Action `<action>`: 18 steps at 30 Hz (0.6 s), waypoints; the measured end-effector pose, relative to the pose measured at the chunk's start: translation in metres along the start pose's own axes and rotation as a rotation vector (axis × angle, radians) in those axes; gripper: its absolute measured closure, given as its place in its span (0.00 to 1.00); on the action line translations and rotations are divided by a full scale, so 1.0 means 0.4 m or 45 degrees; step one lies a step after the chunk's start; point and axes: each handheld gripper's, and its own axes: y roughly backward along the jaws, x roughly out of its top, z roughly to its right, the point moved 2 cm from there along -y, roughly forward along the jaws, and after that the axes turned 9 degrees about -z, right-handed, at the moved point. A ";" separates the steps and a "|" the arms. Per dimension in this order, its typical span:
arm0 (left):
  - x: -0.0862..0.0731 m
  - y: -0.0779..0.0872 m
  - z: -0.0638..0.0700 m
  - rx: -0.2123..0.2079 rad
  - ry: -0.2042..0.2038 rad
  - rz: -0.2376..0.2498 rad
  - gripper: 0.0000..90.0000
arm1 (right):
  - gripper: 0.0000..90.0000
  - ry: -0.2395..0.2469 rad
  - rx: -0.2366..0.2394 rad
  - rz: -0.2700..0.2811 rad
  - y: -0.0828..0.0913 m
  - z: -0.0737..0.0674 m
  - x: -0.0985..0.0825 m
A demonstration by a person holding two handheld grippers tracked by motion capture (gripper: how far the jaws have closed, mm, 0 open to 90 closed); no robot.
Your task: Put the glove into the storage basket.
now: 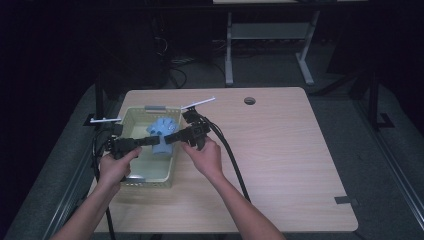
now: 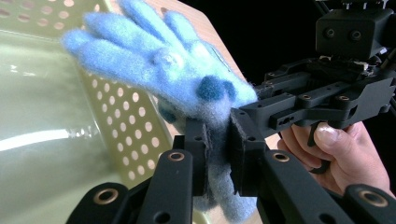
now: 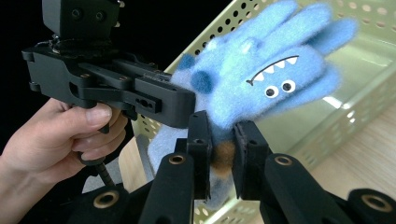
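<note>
Dark workshop space surrounds a pale wooden table [image 1: 280, 150], with the legs of another desk standing farther back. At the table's near-left part sits a pale green perforated basket [image 1: 131, 117], and held up over it is a fuzzy blue monster glove [image 1: 161, 131] with a stitched toothy mouth and googly eyes.

Both tools grip that glove at once. The left gripper [image 2: 217, 154] has its jaws pinched onto the cuff end of the fabric, the fleece bunched between the pads. The right gripper [image 3: 220, 156] is likewise clamped on the glove near the wrist, where a brown patch shows between its jaws. In the high view the left gripper [image 1: 156, 141] reaches in from the left across the basket, and the right gripper [image 1: 170, 138] comes from the right, so the two meet at the glove from opposite sides.

Holding one soft item from two sides probably serves to keep it spread and under control, above the basket rather than resting in it. The glove fingers point away toward the basket's far wall. Each hand wraps its tool's handle with a finger on the trigger.
</note>
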 end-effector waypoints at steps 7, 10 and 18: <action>0.000 0.020 -0.009 0.002 0.018 -0.001 0.90 | 0.88 0.008 0.016 -0.001 -0.023 -0.007 0.011; 0.000 0.024 -0.013 0.032 0.009 -0.004 0.90 | 0.88 0.003 0.023 0.002 -0.035 -0.004 0.013; -0.003 0.041 -0.034 0.079 -0.004 -0.022 0.91 | 0.88 -0.016 0.042 0.007 -0.070 -0.002 0.017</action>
